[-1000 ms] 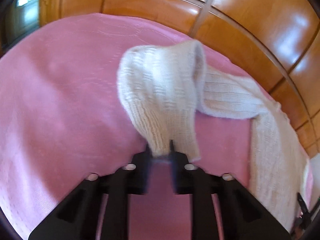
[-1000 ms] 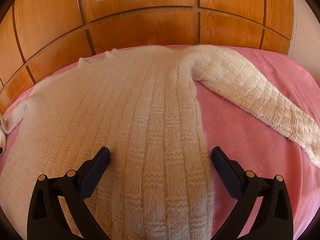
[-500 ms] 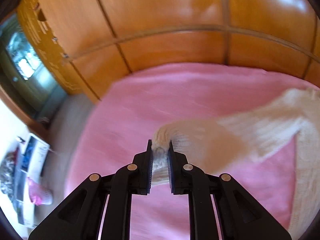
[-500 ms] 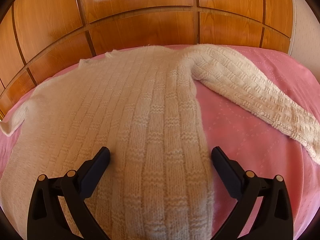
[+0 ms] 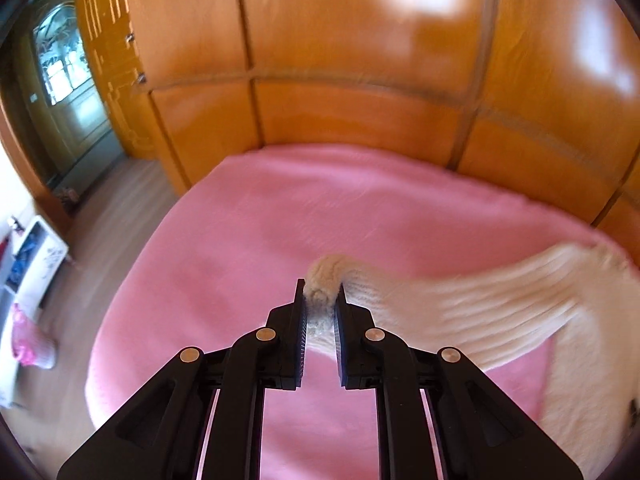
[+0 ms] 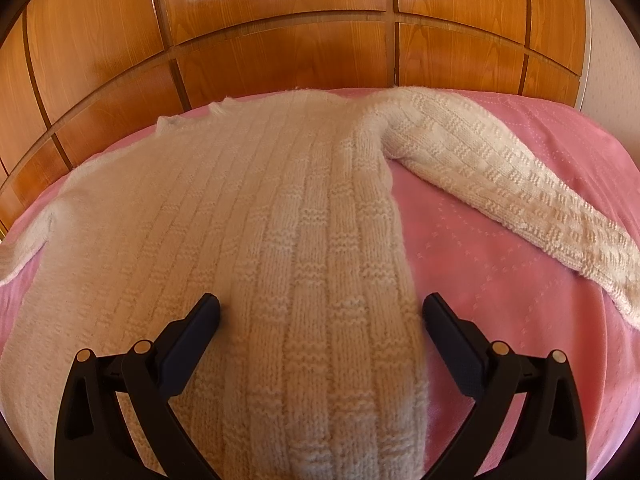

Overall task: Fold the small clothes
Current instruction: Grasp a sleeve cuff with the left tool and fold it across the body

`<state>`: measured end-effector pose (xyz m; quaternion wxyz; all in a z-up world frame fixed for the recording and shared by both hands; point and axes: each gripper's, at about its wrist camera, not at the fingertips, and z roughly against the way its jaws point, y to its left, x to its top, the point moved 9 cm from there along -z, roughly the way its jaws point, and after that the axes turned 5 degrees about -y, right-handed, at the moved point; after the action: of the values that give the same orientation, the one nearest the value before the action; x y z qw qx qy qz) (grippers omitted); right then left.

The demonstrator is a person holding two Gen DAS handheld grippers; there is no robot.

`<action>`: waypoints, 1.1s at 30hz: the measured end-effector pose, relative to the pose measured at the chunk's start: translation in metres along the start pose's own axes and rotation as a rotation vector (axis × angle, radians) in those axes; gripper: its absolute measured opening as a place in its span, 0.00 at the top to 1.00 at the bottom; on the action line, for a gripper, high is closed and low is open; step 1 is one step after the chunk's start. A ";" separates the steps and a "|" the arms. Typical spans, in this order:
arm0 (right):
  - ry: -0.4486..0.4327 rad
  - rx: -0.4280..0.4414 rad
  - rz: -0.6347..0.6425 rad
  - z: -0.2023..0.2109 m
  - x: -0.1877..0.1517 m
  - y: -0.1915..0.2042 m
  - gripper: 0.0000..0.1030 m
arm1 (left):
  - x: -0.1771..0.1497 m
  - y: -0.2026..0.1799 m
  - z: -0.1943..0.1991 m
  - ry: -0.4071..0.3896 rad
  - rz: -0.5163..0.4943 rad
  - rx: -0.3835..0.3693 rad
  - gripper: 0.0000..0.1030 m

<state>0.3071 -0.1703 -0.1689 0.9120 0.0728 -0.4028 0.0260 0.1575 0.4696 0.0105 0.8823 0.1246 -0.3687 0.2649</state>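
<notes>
One cream knitted sweater (image 6: 248, 240) with two sleeves — one sleeve (image 6: 500, 184) lies toward the right edge of one pink bedspread (image 6: 500, 280). Two black grippers — the left gripper (image 5: 320, 300) and the right gripper (image 6: 320, 312). One wooden panelled wall (image 6: 280, 20).

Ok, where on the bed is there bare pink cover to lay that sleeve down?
Left wrist view: open bedspread ahead and left of the left tool, bordered by the wooden wardrobe and the bed edge. Right wrist view: a bare wedge between sweater body and right sleeve. The sweater crowds the middle.
</notes>
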 end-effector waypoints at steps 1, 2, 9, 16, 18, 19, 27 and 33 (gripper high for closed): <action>0.000 0.000 0.000 0.000 0.000 0.000 0.02 | 0.008 -0.010 0.006 -0.022 0.001 -0.016 0.89; 0.000 0.000 0.000 0.000 0.000 0.000 0.02 | 0.019 -0.025 0.017 -0.054 0.004 -0.046 0.89; -0.001 0.003 -0.003 0.000 0.000 0.001 0.02 | 0.062 -0.150 0.070 -0.148 -0.042 -0.304 0.89; -0.004 0.009 -0.010 0.000 0.001 0.002 0.02 | 0.053 -0.284 0.085 -0.135 -0.170 -0.453 0.89; -0.005 0.014 -0.015 0.001 0.001 0.002 0.02 | 0.043 -0.320 0.085 -0.125 -0.166 -0.497 0.89; -0.006 0.016 -0.017 0.001 0.000 0.001 0.02 | 0.038 -0.335 0.086 -0.125 -0.170 -0.513 0.89; -0.006 0.021 -0.024 0.001 0.001 0.001 0.02 | -0.026 -0.457 0.087 -0.090 -0.256 -0.623 0.89; -0.004 0.016 -0.019 0.000 0.001 0.001 0.02 | -0.078 -0.524 0.084 -0.114 -0.370 -0.661 0.79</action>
<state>0.3073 -0.1698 -0.1684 0.9108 0.0839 -0.4037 0.0207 0.3553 -0.0284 -0.0001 0.8857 -0.0875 -0.4542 -0.0394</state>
